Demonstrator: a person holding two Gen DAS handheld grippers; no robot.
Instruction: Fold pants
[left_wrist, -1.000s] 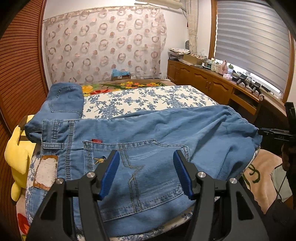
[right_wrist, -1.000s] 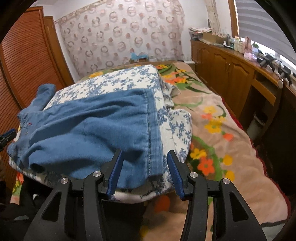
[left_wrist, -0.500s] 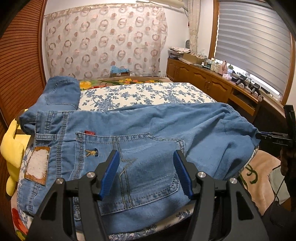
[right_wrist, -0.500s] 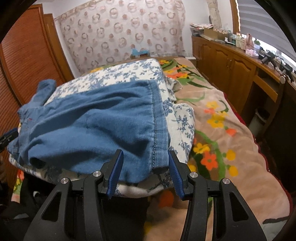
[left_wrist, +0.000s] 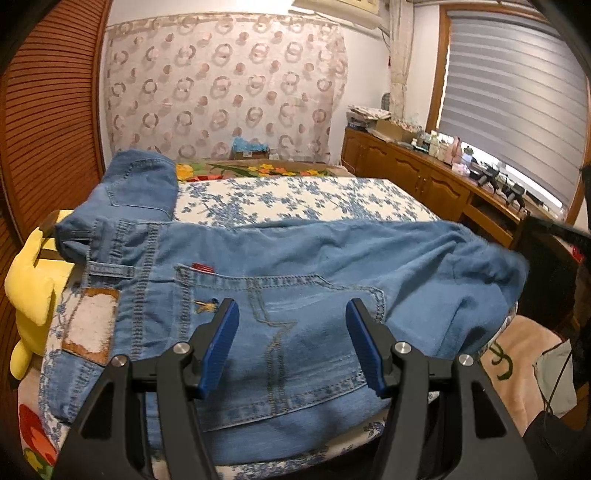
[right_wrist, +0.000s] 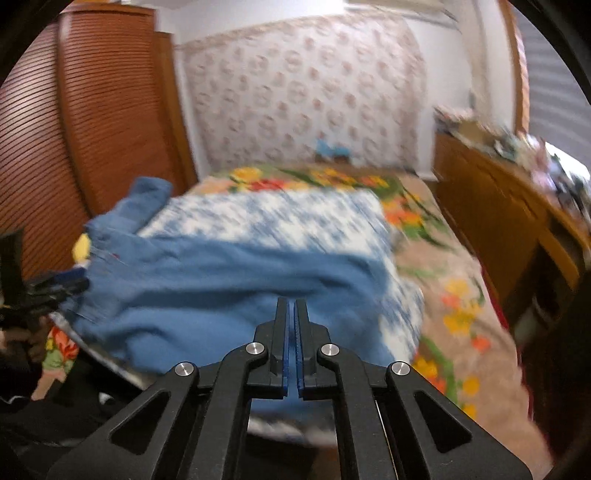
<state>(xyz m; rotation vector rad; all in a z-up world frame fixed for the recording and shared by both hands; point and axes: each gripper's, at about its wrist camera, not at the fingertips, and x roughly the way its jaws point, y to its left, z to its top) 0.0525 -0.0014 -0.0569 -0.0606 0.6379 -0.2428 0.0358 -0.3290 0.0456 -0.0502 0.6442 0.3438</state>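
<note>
Blue denim pants (left_wrist: 288, 273) lie across the near edge of the bed, back pocket up, waistband and white patch at the left, legs running right. One part is turned up at the far left. My left gripper (left_wrist: 291, 314) is open above the back pocket, holding nothing. In the right wrist view my right gripper (right_wrist: 293, 306) is shut on the hem end of the pants (right_wrist: 221, 288), with blue cloth between the pads. That view is blurred by motion. The right gripper also shows dark at the right edge of the left wrist view (left_wrist: 554, 236).
The bed carries a blue-flowered cover (left_wrist: 295, 199) over a floral blanket (right_wrist: 454, 306). A yellow plush toy (left_wrist: 33, 284) lies at the left edge. Wooden slatted doors (left_wrist: 48, 122) stand left, a wooden cabinet (left_wrist: 417, 181) with clutter runs along the right under the window.
My right gripper has closed on the hem end of the pants and is moving, blurring its view. The leg end has bunched up. My left gripper stays open over the pocket.
</note>
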